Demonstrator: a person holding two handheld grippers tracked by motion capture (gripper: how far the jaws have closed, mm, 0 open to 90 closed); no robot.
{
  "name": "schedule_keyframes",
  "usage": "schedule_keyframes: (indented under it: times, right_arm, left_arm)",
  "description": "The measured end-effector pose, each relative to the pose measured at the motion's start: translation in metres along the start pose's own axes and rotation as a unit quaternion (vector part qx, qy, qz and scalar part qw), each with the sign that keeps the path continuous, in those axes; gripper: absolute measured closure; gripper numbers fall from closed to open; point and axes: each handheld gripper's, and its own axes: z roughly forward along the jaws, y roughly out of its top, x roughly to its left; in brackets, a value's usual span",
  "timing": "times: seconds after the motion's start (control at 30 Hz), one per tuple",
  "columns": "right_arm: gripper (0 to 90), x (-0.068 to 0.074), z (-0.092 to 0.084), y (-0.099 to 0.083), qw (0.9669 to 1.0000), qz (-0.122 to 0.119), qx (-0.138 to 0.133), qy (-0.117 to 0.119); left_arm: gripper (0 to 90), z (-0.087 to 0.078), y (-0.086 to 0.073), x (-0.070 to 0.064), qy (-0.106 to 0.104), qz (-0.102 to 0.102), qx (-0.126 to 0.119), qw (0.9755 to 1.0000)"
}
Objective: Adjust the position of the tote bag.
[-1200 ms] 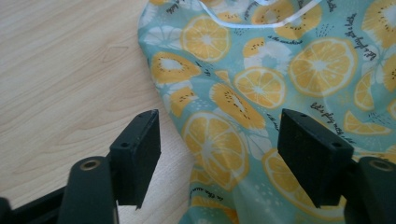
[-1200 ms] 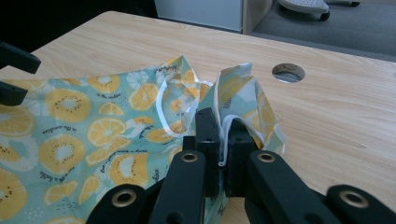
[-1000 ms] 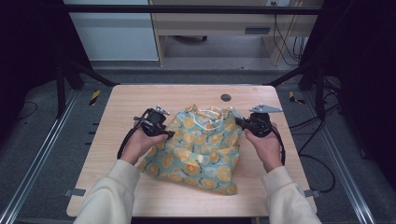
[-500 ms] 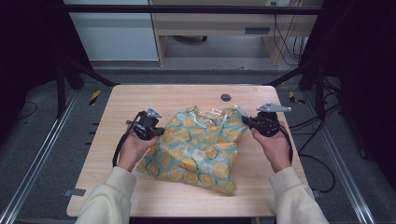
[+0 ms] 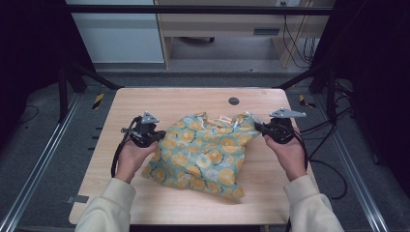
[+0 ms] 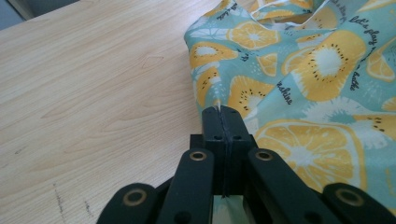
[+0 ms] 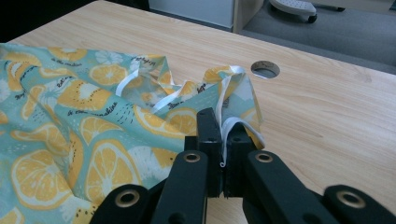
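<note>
Now that the left gripper (image 5: 159,137) has just been closing, its jaws are clamped on the left edge of the cloth (image 5: 203,152), with a thin fold of the fruit-print fabric pinched between them in the left gripper view (image 6: 223,123). The right gripper (image 5: 261,128) is likewise shut on the cloth, gripping a white-trimmed corner of it, seen between the black jaws in the lower middle of the right gripper view (image 7: 223,140). A second ago the two hands sat closer together over the bunched fabric near the centre of the high view; now they stand further apart, the left one toward the left of the table (image 5: 183,99) and the right one toward the right, and the cloth lies wider between them, though it is creased and crumpled at its upper edge. It rests in the middle of the table, below the small round hole (image 5: 234,101). With both sides held, the job looks ready for pulling the cloth flat; the lower right corner trails loose and may need smoothing later
</note>
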Motion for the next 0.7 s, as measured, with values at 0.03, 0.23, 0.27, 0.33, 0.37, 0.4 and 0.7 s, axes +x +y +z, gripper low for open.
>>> schedule_keyframes:
  times: [0.03, 0.23, 0.27, 0.33, 0.37, 0.4, 0.7]
  right_arm:
    - [88.9, 0.0, 0.0, 0.0, 1.0, 0.001, 0.0, 0.0]
    - [88.9, -0.003, -0.005, 0.0, 0.9999, 0.004, -0.011, 0.005]
    - [88.9, -0.002, -0.007, 0.001, 0.9998, 0.005, -0.017, 0.006]
    - [88.9, -0.002, -0.009, 0.002, 0.9997, 0.005, -0.022, 0.007]
    - [88.9, -0.002, -0.011, 0.003, 0.9996, 0.005, -0.026, 0.007]
    - [88.9, -0.001, -0.013, 0.005, 0.9995, 0.004, -0.03, 0.007]
    - [88.9, 0.006, -0.036, 0.015, 0.9972, -0.007, -0.072, 0.018]
  left_arm:
    - [90.0, -0.001, 0.0, -0.001, 0.001, -0.001, -0.005, 1.0]
    - [90.0, -0.012, 0.001, -0.004, 0.005, 0.006, -0.024, 0.9997]
    - [90.0, -0.016, 0.002, -0.005, 0.006, 0.007, -0.032, 0.9995]
    - [90.0, -0.018, 0.002, -0.005, 0.008, 0.008, -0.036, 0.9993]
    - [90.0, -0.021, 0.003, -0.006, 0.009, 0.007, -0.042, 0.9991]
    - [90.0, -0.023, 0.003, -0.007, 0.008, 0.01, -0.043, 0.999]
    - [90.0, -0.045, 0.002, -0.014, 0.015, 0.019, -0.083, 0.9963]
